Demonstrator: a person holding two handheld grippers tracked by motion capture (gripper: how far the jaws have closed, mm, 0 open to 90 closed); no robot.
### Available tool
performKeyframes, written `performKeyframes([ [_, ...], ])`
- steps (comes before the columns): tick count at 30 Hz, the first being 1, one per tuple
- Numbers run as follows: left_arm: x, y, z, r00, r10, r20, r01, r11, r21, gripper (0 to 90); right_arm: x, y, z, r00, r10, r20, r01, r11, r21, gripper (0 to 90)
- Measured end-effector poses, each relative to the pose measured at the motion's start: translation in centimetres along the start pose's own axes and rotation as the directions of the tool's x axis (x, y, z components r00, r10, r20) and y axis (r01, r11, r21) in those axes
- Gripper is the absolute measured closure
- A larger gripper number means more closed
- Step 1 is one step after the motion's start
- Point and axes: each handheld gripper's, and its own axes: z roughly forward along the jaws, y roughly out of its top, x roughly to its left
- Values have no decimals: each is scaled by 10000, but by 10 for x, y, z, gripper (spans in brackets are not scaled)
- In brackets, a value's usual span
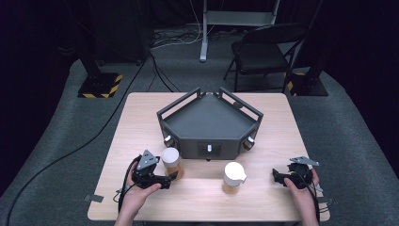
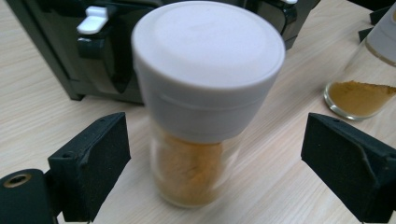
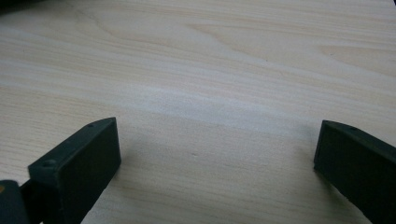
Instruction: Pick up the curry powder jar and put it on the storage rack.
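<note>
Two glass jars of orange-brown powder stand upright on the wooden table, each with a white lid. The left jar sits between the jaws of my left gripper. There is a gap on both sides, so the pads do not touch it and the gripper is open. The second jar stands further right, nearer the table's front. My right gripper rests at the front right, open over bare wood.
A dark five-sided tray with railings occupies the table's middle, with white knobs on its front face just behind the left jar. On the floor beyond are a folding chair, stand bases and cables.
</note>
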Motion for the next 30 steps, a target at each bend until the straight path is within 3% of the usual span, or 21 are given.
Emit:
performKeyframes([
  [12, -3, 3, 18, 9997, -184, -156, 182, 9998, -103, 94, 0, 0, 0, 10000, 7, 3, -7, 10000, 7, 0],
  [17, -3, 7, 25, 9996, -67, -257, 65, 9999, -78, 123, 0, 0, 0, 10000, 7, 3, -7, 10000, 7, 0],
  [23, -7, 11, 36, 9990, 124, -424, -122, 9999, 39, 207, 0, 0, 0, 10000, -2, 0, 2, 10000, 1, 0],
  [30, -8, 6, 37, 9977, 46, -682, -63, 9997, -246, 328, 0, 0, 0, 10000, 8, 1, -8, 10000, 6, 0],
])
